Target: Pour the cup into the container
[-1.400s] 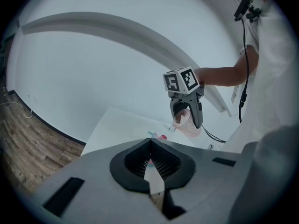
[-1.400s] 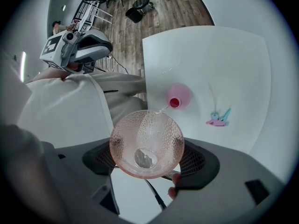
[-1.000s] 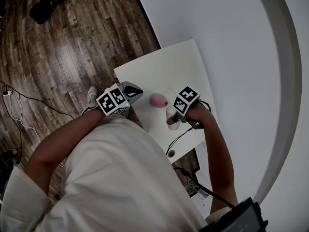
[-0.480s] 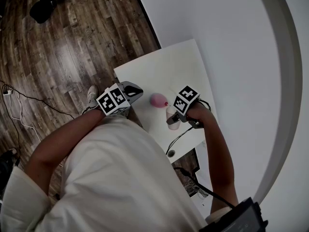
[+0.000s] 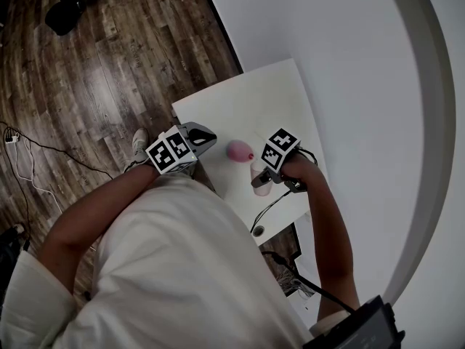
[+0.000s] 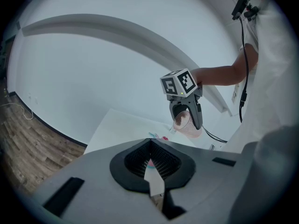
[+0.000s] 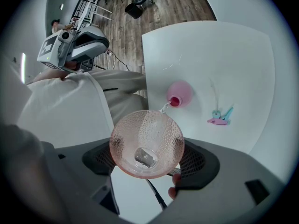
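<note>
Head view: cup (image 5: 256,171) between tongs (image 5: 260,184) (right)

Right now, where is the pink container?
The container sits on the white table, just past the cup in the right gripper view, left of the clips.

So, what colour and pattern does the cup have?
The cup is clear pale pink with small raised dots, best seen in the right gripper view.

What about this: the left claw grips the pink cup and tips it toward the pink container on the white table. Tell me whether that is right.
Wrong: the right claw grips the pink cup and tips it toward the pink container on the white table. The right gripper view shows the cup between its jaws; the left claw holds nothing.
</note>
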Tool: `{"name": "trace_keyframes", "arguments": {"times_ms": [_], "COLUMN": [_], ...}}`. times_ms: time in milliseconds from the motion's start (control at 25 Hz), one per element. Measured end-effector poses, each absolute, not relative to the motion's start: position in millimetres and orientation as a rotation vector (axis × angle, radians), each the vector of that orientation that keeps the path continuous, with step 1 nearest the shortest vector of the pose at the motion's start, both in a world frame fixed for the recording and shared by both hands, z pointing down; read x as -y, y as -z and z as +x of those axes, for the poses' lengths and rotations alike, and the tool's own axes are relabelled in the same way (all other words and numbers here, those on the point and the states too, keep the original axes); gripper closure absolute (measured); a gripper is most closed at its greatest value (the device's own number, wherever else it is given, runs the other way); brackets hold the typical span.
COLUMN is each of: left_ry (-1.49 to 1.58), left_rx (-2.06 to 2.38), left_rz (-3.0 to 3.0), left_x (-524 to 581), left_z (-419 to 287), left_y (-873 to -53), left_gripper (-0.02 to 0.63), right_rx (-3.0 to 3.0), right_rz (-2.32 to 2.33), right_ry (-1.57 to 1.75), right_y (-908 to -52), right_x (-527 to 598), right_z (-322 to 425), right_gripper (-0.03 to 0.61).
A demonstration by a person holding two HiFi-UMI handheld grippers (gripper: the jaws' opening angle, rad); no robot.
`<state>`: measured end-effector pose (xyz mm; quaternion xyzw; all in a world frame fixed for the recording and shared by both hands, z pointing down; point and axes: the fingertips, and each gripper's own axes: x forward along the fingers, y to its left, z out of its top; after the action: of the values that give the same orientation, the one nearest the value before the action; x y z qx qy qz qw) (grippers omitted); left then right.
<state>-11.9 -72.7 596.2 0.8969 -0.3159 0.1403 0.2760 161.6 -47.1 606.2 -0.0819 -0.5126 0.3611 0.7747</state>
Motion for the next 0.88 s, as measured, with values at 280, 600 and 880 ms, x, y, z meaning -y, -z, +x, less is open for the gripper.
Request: {"name": "trace_keyframes", "arguments": {"times_ms": [280,600,880], "left_ry": [-0.378,-0.382,-0.383], "left_rx": [0.851,0.842,0.84], "left_rz": [2.41,2.41,2.41], "left_x": [71.0,69.2,70.0], "left_z": [-10.9,-10.5,-9.9], "left_y": [-596.6,-598.7,-597.4], "left_gripper": [0.603,0.603,0.603], "right_rx": [1.101,1.092,1.089], "right_rz": [-0.185,-0.184,-0.185], "right_ry": [-0.786,-0.789,-0.794], "right_y": [-607.6,-609.2,-608.0], "right_x": [44.9,45.6,46.7], "right_z": [163.9,163.9,164.2], "right_gripper": [0.193,0.193,0.193]}}
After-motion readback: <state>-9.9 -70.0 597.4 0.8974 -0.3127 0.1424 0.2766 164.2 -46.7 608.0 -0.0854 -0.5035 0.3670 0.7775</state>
